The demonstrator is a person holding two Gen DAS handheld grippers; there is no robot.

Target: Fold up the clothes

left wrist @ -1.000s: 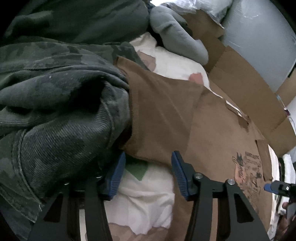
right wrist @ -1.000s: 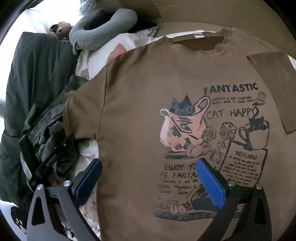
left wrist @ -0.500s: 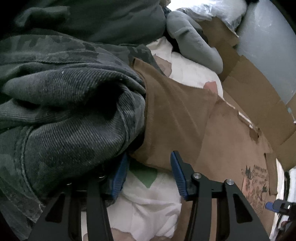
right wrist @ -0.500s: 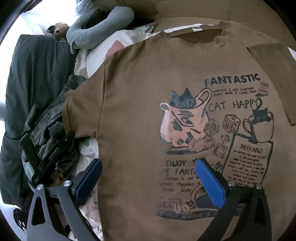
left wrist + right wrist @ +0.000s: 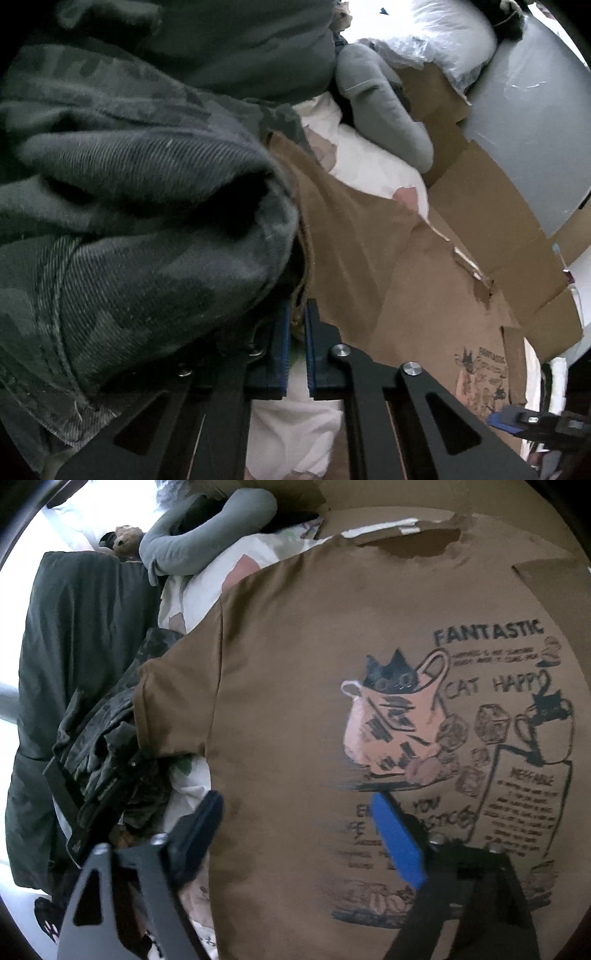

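Note:
A brown T-shirt with a cat print lies flat, front up, on the bed. Its left sleeve reaches toward a heap of camouflage cloth. My left gripper is shut on the lower edge of that sleeve, with brown fabric pinched between the blue pads. In the right wrist view the left gripper shows as a dark shape at the sleeve. My right gripper hovers over the shirt's lower left side. Its jaws are closing, the cloth lies between them, and the pads do not press on it.
A camouflage garment is bunched tight against the sleeve on the left. A dark green cover lies beyond it, with a grey padded sleeve at the top. Cardboard borders the shirt's far side. White patterned bedding shows underneath.
The left jaws have shut on the sleeve's edge. The right jaws have narrowed and the right wrist has tilted slightly. The shirt itself has stayed in place.

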